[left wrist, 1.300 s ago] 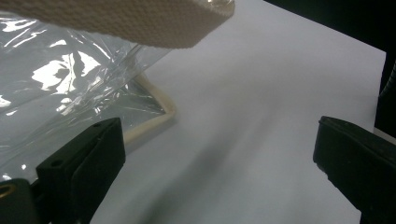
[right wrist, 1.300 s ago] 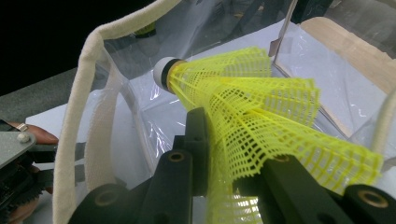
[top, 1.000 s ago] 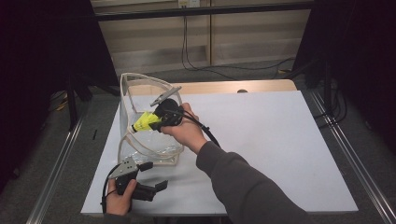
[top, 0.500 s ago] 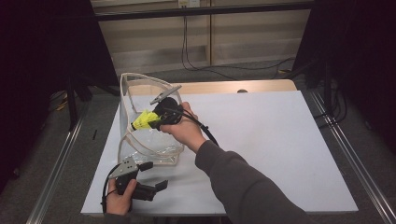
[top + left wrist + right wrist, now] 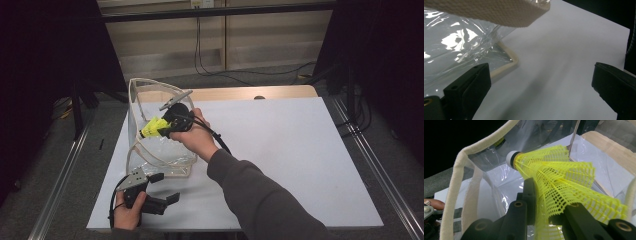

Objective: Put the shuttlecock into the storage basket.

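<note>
The right half of the white bench [image 5: 310,160] lies bare, open to a pass from the near edge to the far one; on the left half the clear bag [image 5: 150,150] stands upright, its cream trim and strap [image 5: 461,185] ringing the mouth; the right gripper [image 5: 159,127], clamped on the yellow shuttlecock [image 5: 559,182], sits at that mouth; the left gripper [image 5: 162,192], fingers [image 5: 469,87] spread, rests just beside the bag's near corner with bare bench between them; metal rails [image 5: 370,165] flank the bench.
</note>
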The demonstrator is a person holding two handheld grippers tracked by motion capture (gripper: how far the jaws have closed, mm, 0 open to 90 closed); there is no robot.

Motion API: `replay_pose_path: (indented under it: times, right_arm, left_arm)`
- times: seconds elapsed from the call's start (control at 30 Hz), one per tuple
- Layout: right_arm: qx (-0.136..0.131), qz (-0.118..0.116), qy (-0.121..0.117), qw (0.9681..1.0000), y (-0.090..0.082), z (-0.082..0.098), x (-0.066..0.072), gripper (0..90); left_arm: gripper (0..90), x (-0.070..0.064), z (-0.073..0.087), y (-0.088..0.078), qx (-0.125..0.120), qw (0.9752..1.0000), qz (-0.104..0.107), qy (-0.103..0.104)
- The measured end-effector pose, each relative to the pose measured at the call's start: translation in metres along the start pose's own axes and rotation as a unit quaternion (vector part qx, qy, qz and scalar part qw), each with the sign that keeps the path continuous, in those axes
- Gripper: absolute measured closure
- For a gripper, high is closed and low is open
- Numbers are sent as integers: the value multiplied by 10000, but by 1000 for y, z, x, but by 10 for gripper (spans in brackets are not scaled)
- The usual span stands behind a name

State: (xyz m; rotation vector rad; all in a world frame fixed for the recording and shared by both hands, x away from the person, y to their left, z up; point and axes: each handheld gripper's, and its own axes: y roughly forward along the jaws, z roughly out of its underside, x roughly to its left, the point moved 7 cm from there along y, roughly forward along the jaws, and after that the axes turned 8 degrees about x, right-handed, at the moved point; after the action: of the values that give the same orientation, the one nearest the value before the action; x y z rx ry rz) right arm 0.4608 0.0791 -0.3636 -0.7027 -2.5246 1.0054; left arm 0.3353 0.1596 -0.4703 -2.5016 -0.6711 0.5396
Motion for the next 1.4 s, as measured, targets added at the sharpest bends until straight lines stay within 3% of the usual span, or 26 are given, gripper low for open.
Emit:
replay_pose_path:
  times: [0.73, 1.4]
  right_arm:
    - [-6, 95, 234, 9997, 5, -6, -2, 793]
    - [-80, 180, 246, 9995, 11, -13, 3, 793]
  left_arm:
    - [23, 0, -1, -1, -12, 10000, 12, 9]
    - [23, 2, 0, -4, -66, 10000, -49, -21]
